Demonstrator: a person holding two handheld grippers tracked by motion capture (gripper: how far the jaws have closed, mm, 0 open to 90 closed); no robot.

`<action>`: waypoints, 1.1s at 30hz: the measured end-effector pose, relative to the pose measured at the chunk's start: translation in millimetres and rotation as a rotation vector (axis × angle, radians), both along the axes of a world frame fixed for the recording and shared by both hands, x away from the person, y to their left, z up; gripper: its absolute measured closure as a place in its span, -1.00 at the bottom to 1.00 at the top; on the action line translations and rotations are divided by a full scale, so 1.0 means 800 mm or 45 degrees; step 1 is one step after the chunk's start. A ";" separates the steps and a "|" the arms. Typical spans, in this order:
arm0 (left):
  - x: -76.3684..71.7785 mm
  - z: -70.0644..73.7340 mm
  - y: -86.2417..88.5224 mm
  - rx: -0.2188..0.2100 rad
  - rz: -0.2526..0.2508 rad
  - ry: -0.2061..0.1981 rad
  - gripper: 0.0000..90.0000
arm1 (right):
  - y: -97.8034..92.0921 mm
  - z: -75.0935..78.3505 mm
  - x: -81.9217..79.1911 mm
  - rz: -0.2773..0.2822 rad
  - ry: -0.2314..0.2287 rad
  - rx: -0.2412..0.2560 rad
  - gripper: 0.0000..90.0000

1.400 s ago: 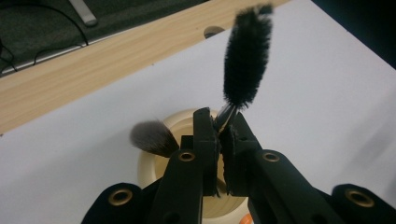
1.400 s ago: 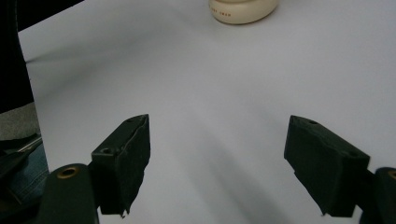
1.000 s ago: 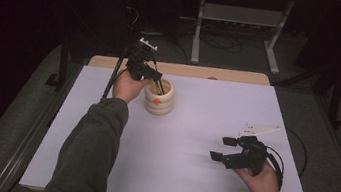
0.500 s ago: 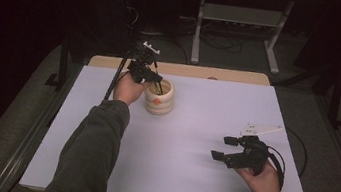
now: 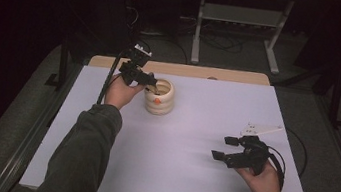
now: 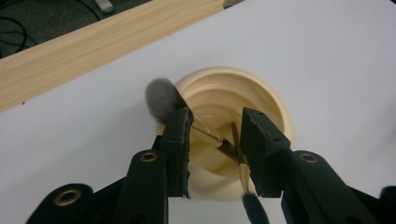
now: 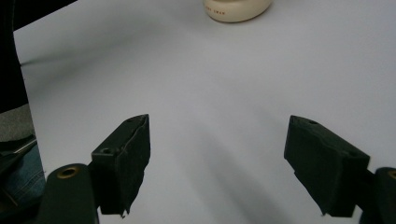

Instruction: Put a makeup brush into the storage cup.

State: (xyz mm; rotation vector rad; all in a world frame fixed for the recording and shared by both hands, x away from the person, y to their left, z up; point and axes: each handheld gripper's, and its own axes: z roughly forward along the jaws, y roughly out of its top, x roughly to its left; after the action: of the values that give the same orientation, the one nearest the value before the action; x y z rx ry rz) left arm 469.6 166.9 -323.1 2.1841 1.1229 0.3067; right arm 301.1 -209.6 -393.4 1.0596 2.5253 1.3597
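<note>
1. High view: the left gripper (image 5: 152, 84) is poised at the mouth of a cream ribbed cup (image 5: 159, 97) near the far left of the white table (image 5: 173, 167); an orange mark shows on the cup's side, too small to read
2. Left gripper view: looking down into the cup (image 6: 275, 112), 2 makeup brushes stand inside; the grey-tufted brush (image 6: 161, 97) leans against the rim beside 1 jaw, and a thin dark-handled brush (image 6: 238, 154) lies close to the other jaw. The jaws are parted and straddle the handles; neither visibly clamps a brush
3. Right gripper view: the jaws are spread wide, released, over bare table (image 7: 210, 93); the cup's base (image 7: 236, 10) shows at the top edge with small print that cannot be read
4. Pose: the left forearm, in a dark sleeve, stretches forward to the cup; the right gripper (image 5: 224, 148) is held low near the right front of the table, pointing left, well apart from the cup
</note>
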 end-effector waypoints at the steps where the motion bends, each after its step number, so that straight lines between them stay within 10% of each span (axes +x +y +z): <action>1: -0.001 0.000 0.001 -0.009 -0.005 0.006 0.36 | 0.000 0.000 0.000 -0.003 0.002 0.002 -0.51; 33: -0.039 -0.004 0.037 -0.124 -0.037 -0.025 0.08 | -0.003 -0.003 0.003 -0.073 -0.003 -0.036 -0.56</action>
State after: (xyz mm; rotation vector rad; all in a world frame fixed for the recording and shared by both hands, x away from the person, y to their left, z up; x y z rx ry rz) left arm 438.2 196.5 -325.9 2.1054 1.0720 0.2552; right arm 303.2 -212.0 -395.4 1.1153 2.4850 1.3062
